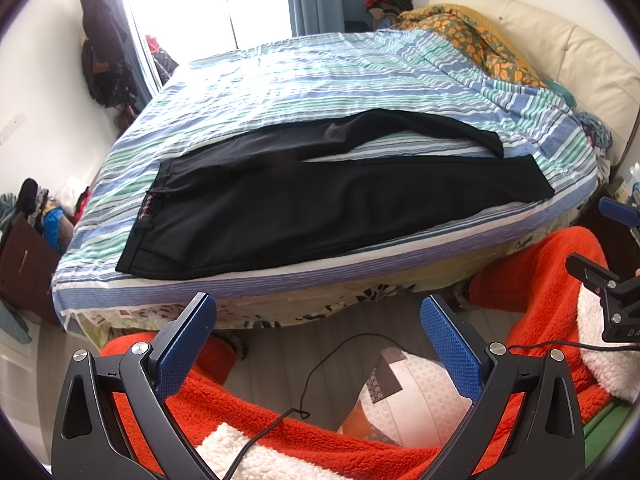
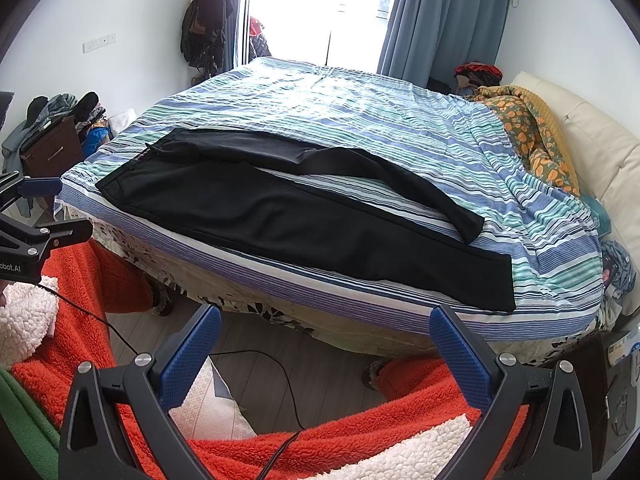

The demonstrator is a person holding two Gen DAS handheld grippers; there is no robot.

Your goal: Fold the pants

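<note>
Black pants (image 1: 304, 204) lie spread flat near the front edge of the bed, waistband to the left, two legs fanned out to the right. In the right wrist view the same pants (image 2: 304, 220) run from upper left to lower right. My left gripper (image 1: 318, 316) hangs open below the bed's edge, over the floor, nothing between its blue pads. My right gripper (image 2: 325, 328) is likewise open and short of the mattress edge. The right gripper (image 1: 612, 236) shows at the right edge of the left wrist view; the left gripper (image 2: 36, 208) appears at the left edge of the right wrist view.
A striped blue-green bedspread (image 1: 320, 80) covers the bed (image 2: 360, 120). An orange floral quilt (image 1: 472, 36) is heaped by the cream headboard (image 1: 568, 52). Red fleece-clad legs (image 2: 320, 440), a white pillow (image 1: 412, 392) and a black cable (image 1: 320, 368) are below. A dark nightstand (image 2: 52, 152) stands left.
</note>
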